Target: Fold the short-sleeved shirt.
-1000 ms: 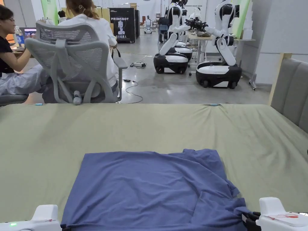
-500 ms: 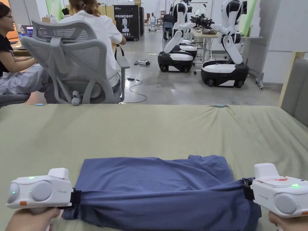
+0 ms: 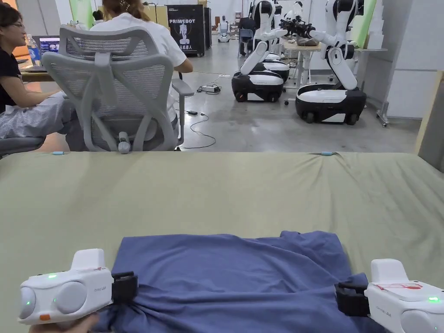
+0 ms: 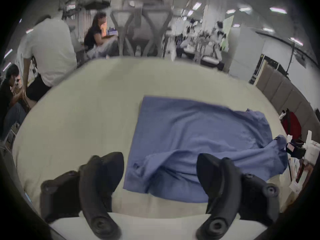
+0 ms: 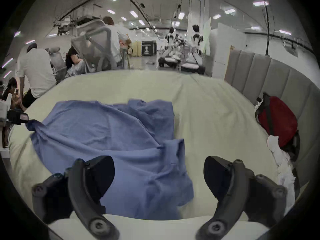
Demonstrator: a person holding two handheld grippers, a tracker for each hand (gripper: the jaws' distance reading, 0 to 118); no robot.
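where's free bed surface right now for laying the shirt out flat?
Free: the wide band of green sheet beyond the blue shirt, up to the bed's far edge, and the strip left of the shirt past the left claw. Crowded: the near edge, with both claws and bunched fabric, and the right side by the red bag at the headboard.

The blue short-sleeved cotton shirt [image 3: 234, 277] is lying folded and wrinkled at six o'clock on the green sheet [image 3: 217, 190].
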